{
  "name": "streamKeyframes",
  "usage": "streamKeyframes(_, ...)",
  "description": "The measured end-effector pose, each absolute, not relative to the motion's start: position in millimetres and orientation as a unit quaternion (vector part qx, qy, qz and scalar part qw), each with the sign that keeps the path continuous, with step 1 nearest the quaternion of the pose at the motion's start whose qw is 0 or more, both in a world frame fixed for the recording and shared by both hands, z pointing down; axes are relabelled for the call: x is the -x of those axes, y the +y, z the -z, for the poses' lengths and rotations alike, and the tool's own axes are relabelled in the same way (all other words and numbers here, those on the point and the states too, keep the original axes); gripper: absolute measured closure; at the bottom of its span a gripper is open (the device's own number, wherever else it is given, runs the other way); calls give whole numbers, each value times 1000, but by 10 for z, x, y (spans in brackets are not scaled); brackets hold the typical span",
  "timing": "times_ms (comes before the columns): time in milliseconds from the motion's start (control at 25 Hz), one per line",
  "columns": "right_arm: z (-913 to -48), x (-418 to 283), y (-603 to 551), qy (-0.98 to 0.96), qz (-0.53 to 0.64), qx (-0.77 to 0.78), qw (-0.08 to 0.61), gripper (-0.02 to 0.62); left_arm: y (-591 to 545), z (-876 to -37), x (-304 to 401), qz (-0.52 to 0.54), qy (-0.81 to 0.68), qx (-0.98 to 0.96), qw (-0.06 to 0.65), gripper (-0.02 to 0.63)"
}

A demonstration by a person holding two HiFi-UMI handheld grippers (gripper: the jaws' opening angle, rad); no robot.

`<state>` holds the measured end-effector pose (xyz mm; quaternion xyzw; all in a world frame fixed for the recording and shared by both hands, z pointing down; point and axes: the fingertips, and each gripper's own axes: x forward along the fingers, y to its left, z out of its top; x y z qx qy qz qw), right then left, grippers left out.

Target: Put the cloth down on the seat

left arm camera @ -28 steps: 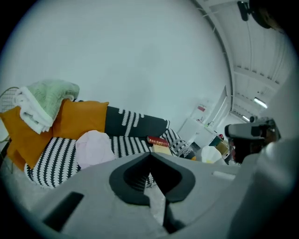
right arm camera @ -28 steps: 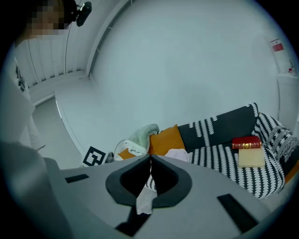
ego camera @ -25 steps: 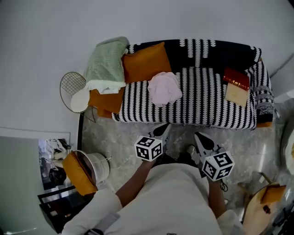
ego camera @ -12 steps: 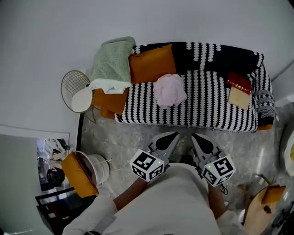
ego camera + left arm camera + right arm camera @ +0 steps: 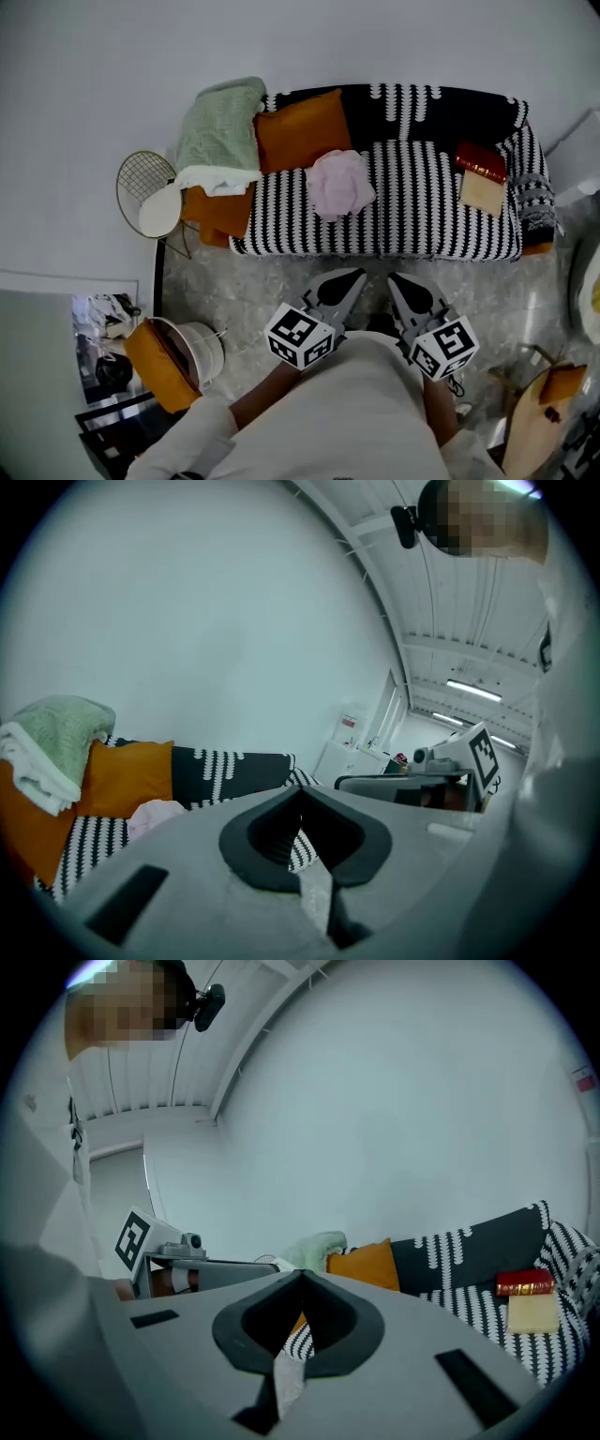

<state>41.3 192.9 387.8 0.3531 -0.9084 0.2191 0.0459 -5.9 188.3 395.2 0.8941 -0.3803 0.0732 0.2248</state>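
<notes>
A crumpled pink cloth (image 5: 339,183) lies on the black-and-white striped sofa seat (image 5: 422,206), left of its middle; in the left gripper view the pink cloth (image 5: 155,816) shows low at the left. Both grippers hang in front of the sofa, close to my body and apart from the cloth. My left gripper (image 5: 354,276) is shut with nothing in it, and its jaws meet at one tip (image 5: 300,794). My right gripper (image 5: 396,279) beside it is likewise shut and empty (image 5: 302,1279).
An orange cushion (image 5: 300,127) and a green blanket (image 5: 220,122) sit at the sofa's left end. A red book (image 5: 481,161) lies on a tan one (image 5: 484,194) at the right. A wire side table (image 5: 150,192) and a white basket (image 5: 202,342) stand on the marble floor (image 5: 244,286).
Both grippers have drawn back from the sofa's front edge toward my body and risen; the last half second shows almost no further movement. The cloth has stayed where it lies.
</notes>
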Motion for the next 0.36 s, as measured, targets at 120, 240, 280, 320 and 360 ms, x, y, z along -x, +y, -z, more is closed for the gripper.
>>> streamKeyframes(120, -3892, -441, 1924, -907, -220, -356, 49, 588, 1865, -3974, 67, -76, -387, -891, 226, 594)
streamKeyframes(240, -3910, -494, 1914, -905, -220, -359, 54, 588, 1847, -3973, 30, -74, -386, -891, 227, 594)
streamKeyframes(280, -3915, -519, 1911, -905, -220, -360, 55, 588, 1842, -3972, 8, -73, -386, -891, 227, 594)
streamKeyframes(320, -3920, -545, 1908, -905, -220, -361, 56, 588, 1837, -3973, -16, -73, -385, -891, 227, 594)
streamKeyframes(360, -3925, -571, 1905, -904, -219, -362, 57, 588, 1832, -3974, -39, -72, -385, -892, 227, 594)
